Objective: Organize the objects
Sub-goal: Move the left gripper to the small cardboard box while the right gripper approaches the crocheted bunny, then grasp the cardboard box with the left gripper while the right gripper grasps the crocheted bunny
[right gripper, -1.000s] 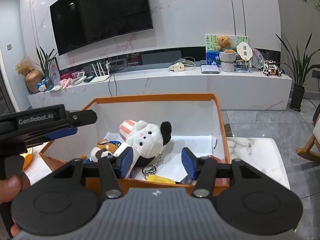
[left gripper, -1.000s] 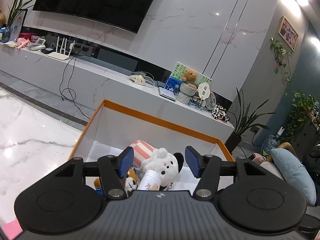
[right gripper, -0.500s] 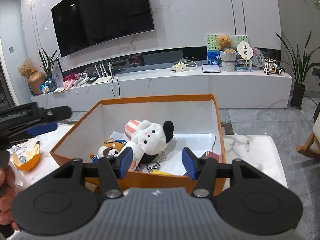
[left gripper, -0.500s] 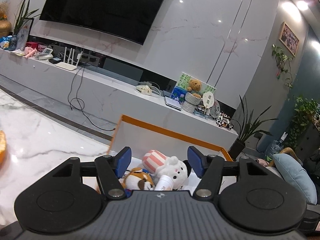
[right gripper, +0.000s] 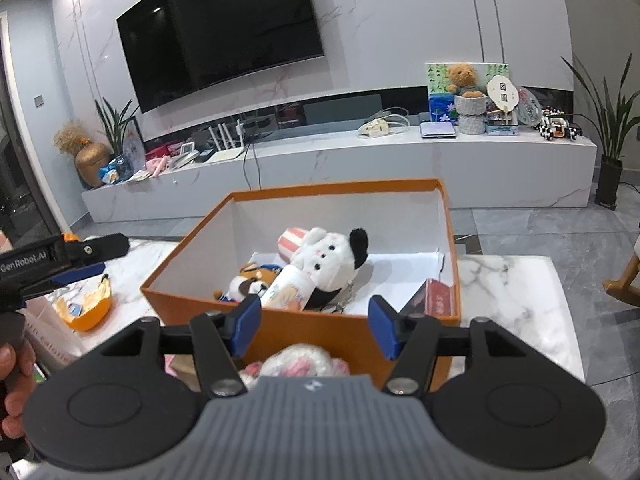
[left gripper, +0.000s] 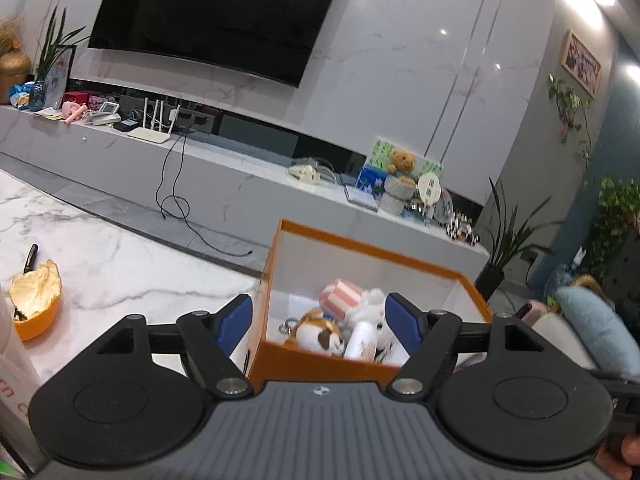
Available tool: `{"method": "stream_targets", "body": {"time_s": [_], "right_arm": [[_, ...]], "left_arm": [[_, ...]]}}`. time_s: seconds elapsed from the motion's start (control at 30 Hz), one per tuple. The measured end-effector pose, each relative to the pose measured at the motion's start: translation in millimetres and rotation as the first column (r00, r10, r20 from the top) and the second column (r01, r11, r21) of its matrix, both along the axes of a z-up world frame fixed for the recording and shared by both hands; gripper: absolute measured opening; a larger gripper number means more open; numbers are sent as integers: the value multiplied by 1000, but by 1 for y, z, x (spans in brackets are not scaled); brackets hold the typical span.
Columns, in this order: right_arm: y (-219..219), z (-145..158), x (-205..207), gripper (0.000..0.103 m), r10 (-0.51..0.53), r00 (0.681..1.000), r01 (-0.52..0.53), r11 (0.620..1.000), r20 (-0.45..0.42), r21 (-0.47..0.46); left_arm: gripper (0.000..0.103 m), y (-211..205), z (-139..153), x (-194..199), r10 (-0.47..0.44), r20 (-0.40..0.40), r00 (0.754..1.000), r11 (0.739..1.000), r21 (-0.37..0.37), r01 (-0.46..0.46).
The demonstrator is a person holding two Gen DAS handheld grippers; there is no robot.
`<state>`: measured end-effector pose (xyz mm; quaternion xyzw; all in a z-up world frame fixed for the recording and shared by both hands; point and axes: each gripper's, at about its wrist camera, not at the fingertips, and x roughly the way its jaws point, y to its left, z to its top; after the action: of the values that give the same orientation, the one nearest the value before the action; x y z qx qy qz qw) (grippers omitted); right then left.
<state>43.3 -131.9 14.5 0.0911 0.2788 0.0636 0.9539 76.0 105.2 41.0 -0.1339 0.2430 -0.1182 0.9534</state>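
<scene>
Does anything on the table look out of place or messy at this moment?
Yes. An empty orange peel half lies on the marble table, left of the orange box. A pink-white soft toy lies outside the box, before its front wall.

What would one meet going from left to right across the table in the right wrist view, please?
Left gripper → orange peel bowl → orange box → brown-and-white plush → white plush with a black ear → red packet → bare marble tabletop.
</scene>
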Motion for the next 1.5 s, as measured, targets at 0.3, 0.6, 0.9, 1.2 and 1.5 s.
{"method": "stream_targets", "body": {"time_s": [0.3, 0.6, 0.9, 1.2, 1.5], "right_arm": [[12, -14, -2, 65, 19, 998, -20, 1000, -67, -11], [20, -35, 7, 65, 11, 990, -10, 1000, -140, 12], [23, -54, 20, 65, -3, 978, 18, 997, -208, 73], [22, -67, 31, 69, -8, 969, 40, 991, -246, 127], [15, -80, 39, 70, -2, 957, 80, 963, -290, 256]], "left_arm": [[88, -14, -27, -1, -42, -107, 993, 997, 58, 48], [88, -37, -53, 3, -67, -180, 981, 988, 123, 90], [88, -47, -66, 8, -60, -217, 974, 982, 161, 96], [88, -53, -84, 18, -46, -277, 960, 978, 182, 99], [87, -48, -91, 24, -33, -308, 951, 985, 150, 83]]}}
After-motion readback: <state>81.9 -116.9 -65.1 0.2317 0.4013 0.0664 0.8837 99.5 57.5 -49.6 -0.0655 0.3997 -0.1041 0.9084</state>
